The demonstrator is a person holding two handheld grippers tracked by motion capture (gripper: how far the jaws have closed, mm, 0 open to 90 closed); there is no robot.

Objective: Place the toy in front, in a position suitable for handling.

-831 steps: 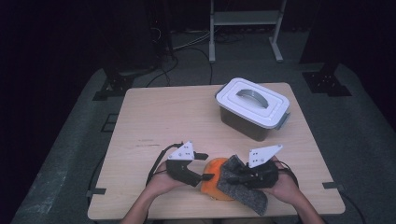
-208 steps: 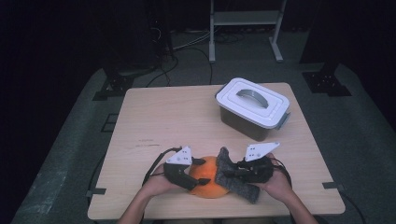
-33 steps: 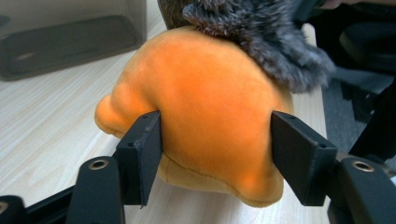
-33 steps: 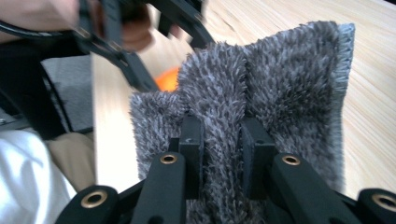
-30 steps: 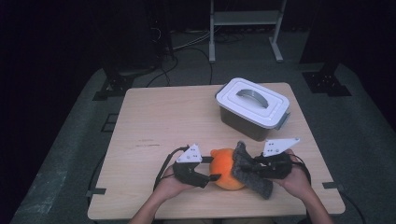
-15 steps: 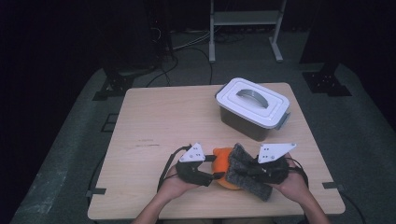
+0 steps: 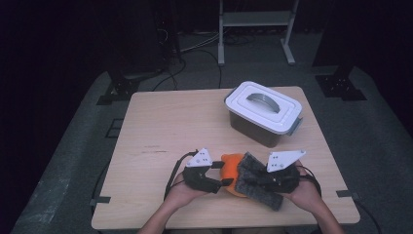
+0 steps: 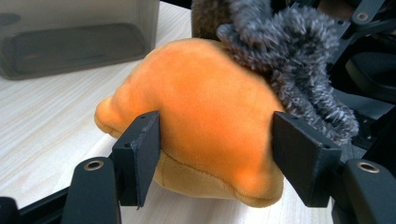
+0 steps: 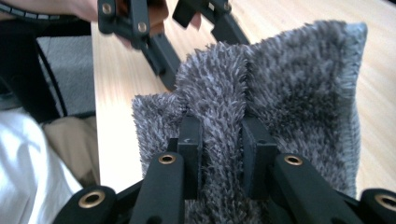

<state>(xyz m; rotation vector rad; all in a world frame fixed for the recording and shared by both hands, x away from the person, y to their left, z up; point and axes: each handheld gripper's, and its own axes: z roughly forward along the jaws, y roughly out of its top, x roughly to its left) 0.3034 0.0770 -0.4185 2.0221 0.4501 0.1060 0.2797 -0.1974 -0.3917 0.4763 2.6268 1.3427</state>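
Near the bench's front edge, at about 6 o'clock in the high view, an orange plush toy (image 7: 231, 169) lies between the left claw (image 7: 225, 174) and the right claw (image 7: 249, 182), with a grey shaggy cloth (image 7: 256, 183) draped over its right side. A person's hands come in from the bottom, one behind each claw. At about 1 o'clock from the toy, well apart from it, stands a dark container (image 7: 263, 115) with a white lid (image 7: 265, 104) shut on it and a grey handle on top; its contents cannot be seen. From this height the state of either claw cannot be told.

Along the left gripper view, the left claw (image 8: 215, 161) stands apart, its jaws on either side of the orange plush toy (image 8: 205, 116); the left jaw touches the plush, while the right one sits just beside it. The toy rests on the pale wooden bench (image 8: 42, 116). The grey shaggy cloth (image 8: 289, 60) hangs over the toy at 1 o'clock, and the container's dark wall (image 8: 74, 37) shows at 10 o'clock.

Along the right gripper view, the right claw (image 9: 222, 140) is clamped on a raised fold of the grey shaggy cloth (image 9: 299, 93), pile bulging between the jaws. At 11 o'clock, the left claw (image 9: 163, 14) appears farther off, a hand behind it.
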